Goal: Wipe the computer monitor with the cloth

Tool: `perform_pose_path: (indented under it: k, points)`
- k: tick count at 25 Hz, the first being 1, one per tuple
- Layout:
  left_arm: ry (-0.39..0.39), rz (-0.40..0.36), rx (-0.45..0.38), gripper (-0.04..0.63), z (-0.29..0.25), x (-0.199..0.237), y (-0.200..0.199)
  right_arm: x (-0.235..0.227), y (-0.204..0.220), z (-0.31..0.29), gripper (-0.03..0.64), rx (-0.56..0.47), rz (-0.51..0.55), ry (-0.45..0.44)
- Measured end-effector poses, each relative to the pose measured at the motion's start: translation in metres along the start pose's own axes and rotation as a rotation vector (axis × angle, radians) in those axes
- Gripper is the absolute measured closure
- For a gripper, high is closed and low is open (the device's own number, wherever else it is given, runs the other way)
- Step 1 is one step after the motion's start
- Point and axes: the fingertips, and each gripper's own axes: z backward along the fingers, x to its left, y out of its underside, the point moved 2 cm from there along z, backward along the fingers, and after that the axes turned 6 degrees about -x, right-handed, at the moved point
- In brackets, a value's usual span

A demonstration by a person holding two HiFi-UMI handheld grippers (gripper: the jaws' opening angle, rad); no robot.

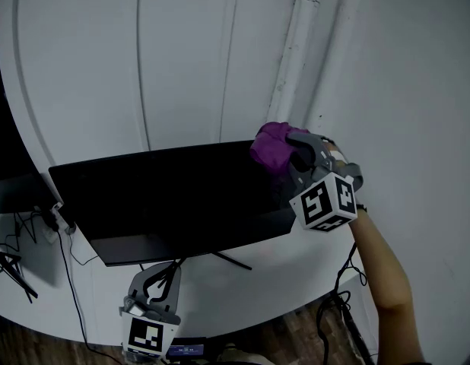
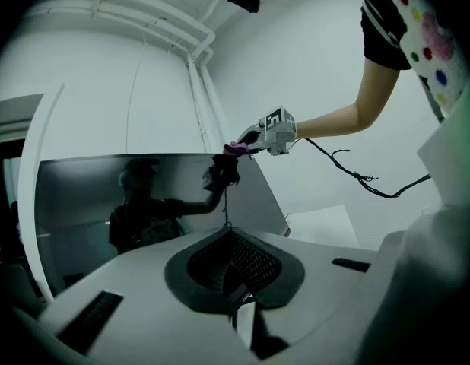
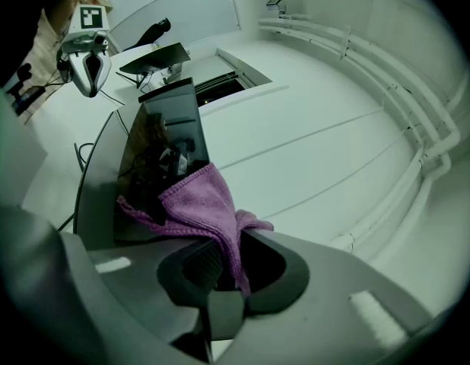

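Left gripper (image 1: pixel 168 274) hangs nearest, at 6 o'clock in the head view, just in front of the monitor's stand. Its jaws are brought together with nothing between them. White wall (image 1: pixel 182 52) fills the view from 9 round to 3 o'clock. Under it a white desk (image 1: pixel 281 268) curves across and bears the monitor (image 1: pixel 174 192), wide and dark, with its stand foot toward 5 o'clock. Right gripper (image 1: pixel 296 154) sits at 3 o'clock, by the screen's upper right corner, jaws clamped tight on the purple cloth (image 1: pixel 271 147). That cloth lies bunched against the monitor's top edge there, one fold spread over the corner. Cables (image 1: pixel 37 223) trail at 9 o'clock.
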Motion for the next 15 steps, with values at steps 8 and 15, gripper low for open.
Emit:
perform_pose_path:
  k: [8, 15]
  points:
    - [0.019, -0.002, 0.004, 0.591, -0.013, -0.011, 0.001, -0.012, 0.033, 0.016, 0.557, 0.045, -0.026, 0.037]
    - [0.029, 0.004, -0.001, 0.591, -0.021, -0.019, -0.002, -0.024, 0.061, 0.03, 0.557, 0.084, -0.061, 0.081]
